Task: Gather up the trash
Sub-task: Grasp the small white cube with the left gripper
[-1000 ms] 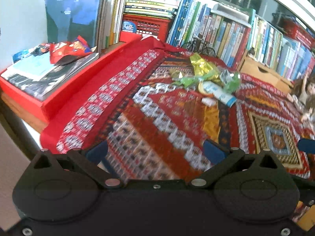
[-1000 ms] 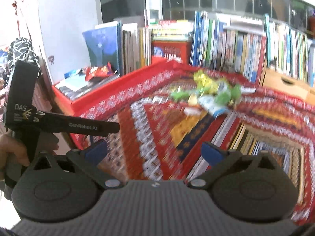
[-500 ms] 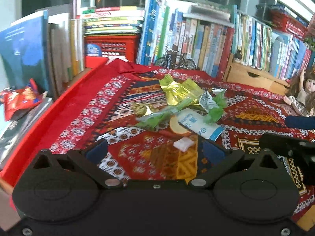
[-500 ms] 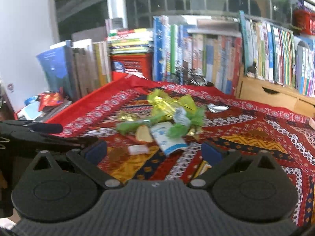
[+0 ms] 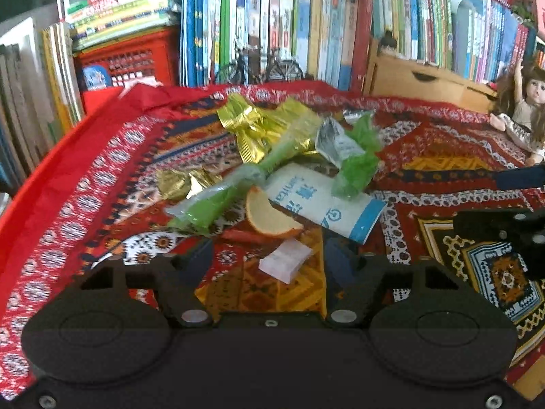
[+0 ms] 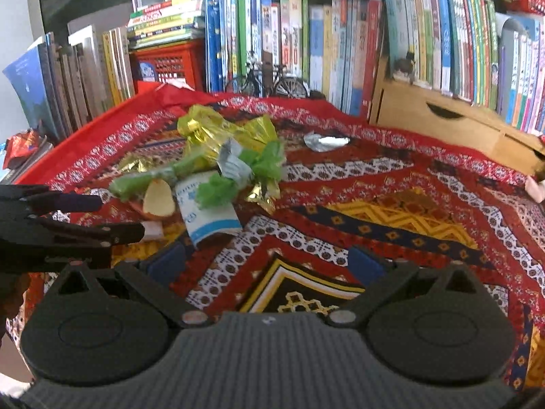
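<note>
A heap of trash lies on the patterned red cloth (image 5: 442,143): a gold foil wrapper (image 5: 262,126), a long green plastic wrapper (image 5: 218,201), a white-and-blue packet (image 5: 327,208), an orange-rimmed slice (image 5: 269,218) and a silver-and-green wrapper (image 5: 344,146). My left gripper (image 5: 269,259) is open, low over the cloth, with a small white packet (image 5: 286,264) lying between its fingers. In the right wrist view the heap (image 6: 211,129) sits ahead to the left, and a silver scrap (image 6: 323,143) lies apart behind it. My right gripper (image 6: 265,259) is open over bare cloth, holding nothing.
Rows of upright books (image 6: 306,34) wall the back. A red crate (image 5: 126,61), a toy bicycle (image 6: 265,81) and a wooden drawer box (image 6: 442,116) stand along it. A doll (image 5: 521,102) lies at the right edge. A red snack bag (image 6: 20,146) rests on books at far left.
Both grippers have moved in toward the trash heap, which now looks larger. The left one swung right from the table's left side, and the small white packet now lies between its fingers.
</note>
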